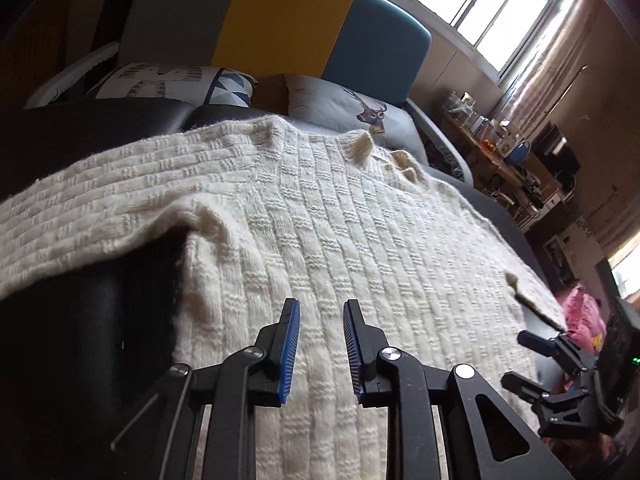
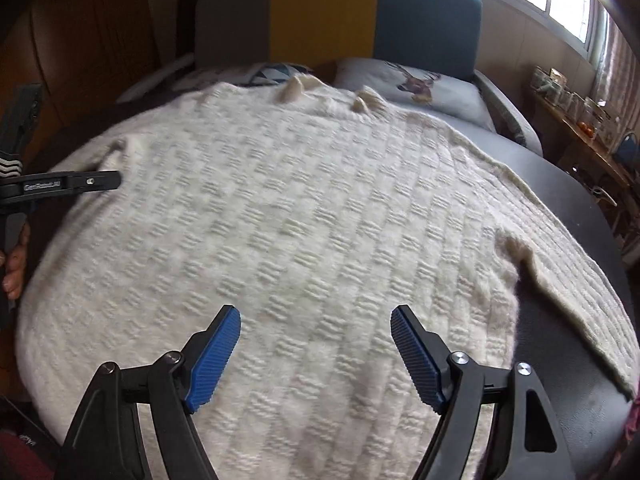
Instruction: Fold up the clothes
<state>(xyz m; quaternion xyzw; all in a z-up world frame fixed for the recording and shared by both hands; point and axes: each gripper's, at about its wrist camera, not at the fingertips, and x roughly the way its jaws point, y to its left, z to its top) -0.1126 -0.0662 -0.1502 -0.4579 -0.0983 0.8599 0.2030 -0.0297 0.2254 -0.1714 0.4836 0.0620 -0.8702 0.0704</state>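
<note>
Cream knitted sweater lies spread flat beneath and ahead of both pairs of fingers. Left gripper hangs over the knit with its blue pads a narrow gap apart, nothing between them. Right gripper stands spread wide over the sweater's middle, empty, one sleeve off to its right.

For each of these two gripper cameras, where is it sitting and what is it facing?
Left wrist: behind the left gripper, facing the cream sweater and headboard; the right gripper shows at right.
Right wrist: behind the right gripper, above the sweater; a hand shows at left.
Shared: sweater, headboard, deer pillow.
</note>
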